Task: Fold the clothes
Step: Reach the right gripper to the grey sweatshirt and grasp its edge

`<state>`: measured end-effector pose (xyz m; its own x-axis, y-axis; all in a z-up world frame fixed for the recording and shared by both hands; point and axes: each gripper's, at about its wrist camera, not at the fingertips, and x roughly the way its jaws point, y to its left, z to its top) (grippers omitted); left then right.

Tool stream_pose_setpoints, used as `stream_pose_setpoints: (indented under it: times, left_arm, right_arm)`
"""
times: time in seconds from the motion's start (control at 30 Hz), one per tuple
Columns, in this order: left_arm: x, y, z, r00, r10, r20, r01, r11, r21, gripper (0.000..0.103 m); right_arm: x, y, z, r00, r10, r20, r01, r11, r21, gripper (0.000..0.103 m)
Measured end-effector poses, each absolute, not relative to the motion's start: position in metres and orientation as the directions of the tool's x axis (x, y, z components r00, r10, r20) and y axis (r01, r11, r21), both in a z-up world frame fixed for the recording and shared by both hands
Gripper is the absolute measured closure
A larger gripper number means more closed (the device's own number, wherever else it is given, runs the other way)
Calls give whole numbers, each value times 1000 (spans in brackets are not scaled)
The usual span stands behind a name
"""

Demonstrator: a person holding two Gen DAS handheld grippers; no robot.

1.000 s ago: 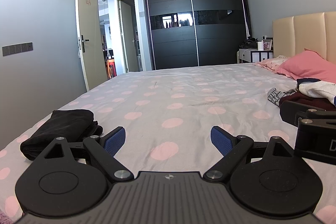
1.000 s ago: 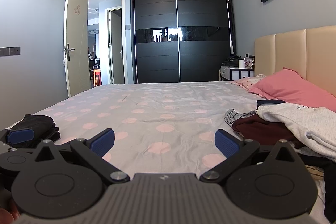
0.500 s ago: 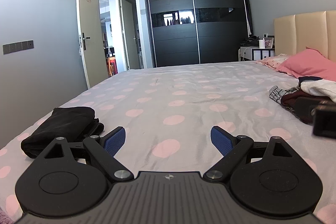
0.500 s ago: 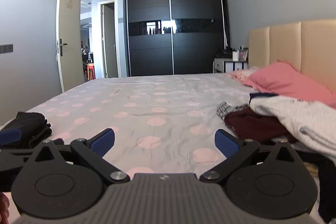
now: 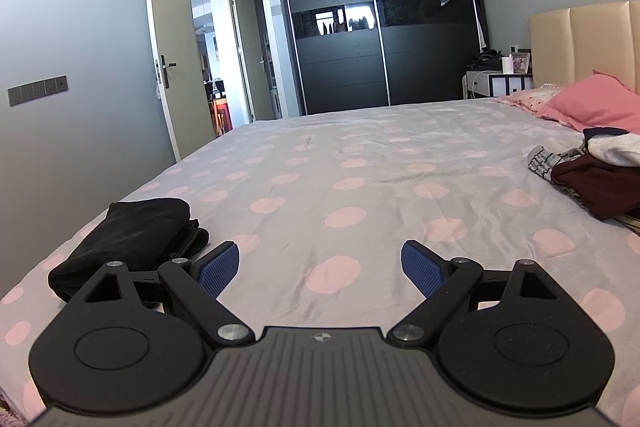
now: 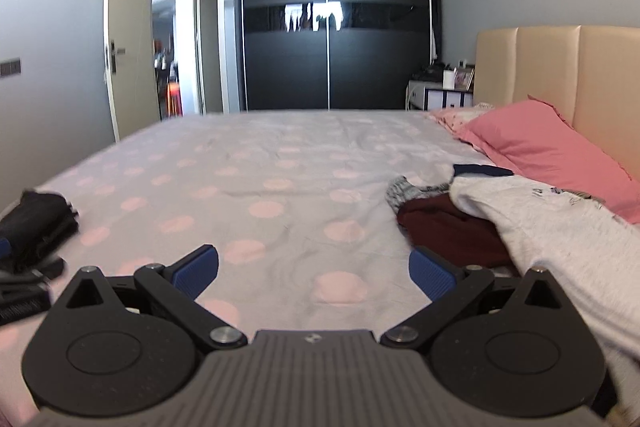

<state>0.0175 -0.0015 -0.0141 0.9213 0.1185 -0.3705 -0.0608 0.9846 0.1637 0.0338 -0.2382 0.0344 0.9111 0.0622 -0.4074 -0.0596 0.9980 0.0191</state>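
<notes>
clothes (image 6: 532, 223) heaped on the polka-dot bed (image 5: 360, 163) by a wardrobe (image 5: 380, 11); both jaws wide.

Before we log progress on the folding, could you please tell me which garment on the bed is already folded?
The black garment at the bed's left edge: it lies as a compact folded bundle by itself, whereas the maroon garment and light grey sweatshirt lie crumpled in a pile beside the pink pillow.

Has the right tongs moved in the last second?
Yes. The right tongs swung right toward the clothes pile; the wardrobe shifted left, the headboard fills more view.
</notes>
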Motion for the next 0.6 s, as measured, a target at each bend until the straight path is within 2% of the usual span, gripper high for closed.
stream_pose_setpoints:
  times: [0.1, 0.23, 0.3, 0.37, 0.43, 0.6]
  left_arm:
    - [20, -2, -15, 916, 121, -382, -59, 984, 169, 14]
    - [23, -8, -18, 911, 117, -395, -43, 981, 190, 14]
    - [24, -11, -20, 910, 114, -400, -33, 978, 205, 14]
    - [26, -13, -22, 908, 114, -403, -28, 976, 214, 14]
    - [28, -15, -24, 905, 114, -409, -27, 977, 213, 14]
    - [36, -19, -27, 900, 124, -418, -29, 973, 228, 14]
  right_arm:
    - [47, -278, 34, 887, 5, -463, -3, 1000, 4, 2]
    - [64, -334, 28, 854, -145, -499, 128, 989, -70, 2]
    - [74, -363, 25, 831, -228, -507, 201, 974, -108, 11]
    - [85, -387, 21, 801, -283, -528, 250, 959, -135, 14]
    - [95, -405, 16, 777, -291, -558, 262, 956, -133, 14]
    - [112, -405, -1, 775, -201, -599, 199, 977, -70, 14]
